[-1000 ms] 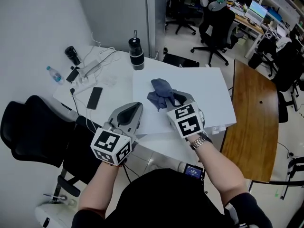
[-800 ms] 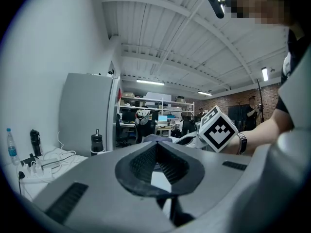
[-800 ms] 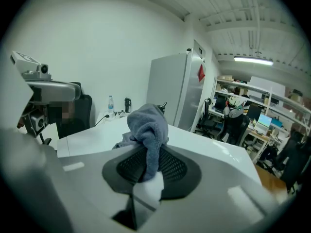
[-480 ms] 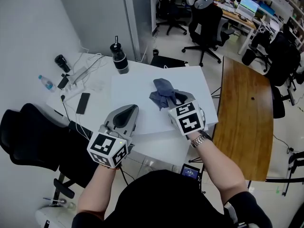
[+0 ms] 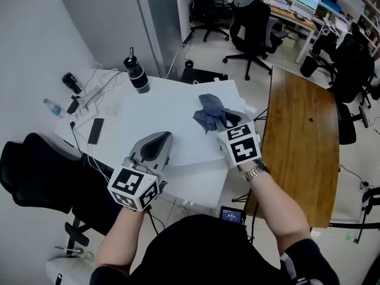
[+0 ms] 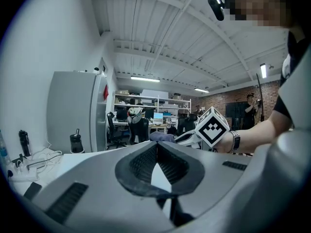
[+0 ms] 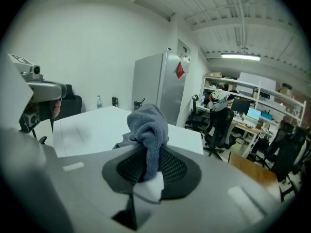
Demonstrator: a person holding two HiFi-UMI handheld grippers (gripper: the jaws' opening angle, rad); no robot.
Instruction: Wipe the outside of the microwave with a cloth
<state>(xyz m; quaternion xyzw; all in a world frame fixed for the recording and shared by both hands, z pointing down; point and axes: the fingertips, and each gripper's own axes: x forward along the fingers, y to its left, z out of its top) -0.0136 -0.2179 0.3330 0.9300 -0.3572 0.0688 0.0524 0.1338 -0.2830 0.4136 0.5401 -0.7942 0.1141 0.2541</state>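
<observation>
Head view, left gripper (image 5: 162, 137): jaws pressed together with nothing in them, over the near edge of the white box (image 5: 160, 114).
Head view, right gripper (image 5: 221, 119): clenched on a blue-grey cloth (image 5: 208, 111), at the box's right side.
Head view, cloth: bunched up in front of the jaws, above the box's top near its right edge.
Head view, white table (image 5: 119, 141): carries the box, a black bottle (image 5: 136, 75), a phone (image 5: 94, 130) and a small water bottle (image 5: 52, 105).
Head view, surroundings: a wooden table (image 5: 300, 135) stands to the right.
Left gripper view, left gripper (image 6: 156, 148): the pads meet at the tip and hold nothing.
Left gripper view, beyond: the right gripper (image 6: 187, 137) with the cloth (image 6: 162, 137) is ahead on the right, and the black bottle (image 6: 76, 142) on the left.
Right gripper view, right gripper (image 7: 148, 168): the pads pinch a fold of the cloth (image 7: 148, 125).
Right gripper view, cloth: rises in a lump above the jaws, with the white box (image 7: 92, 125) behind it.
</observation>
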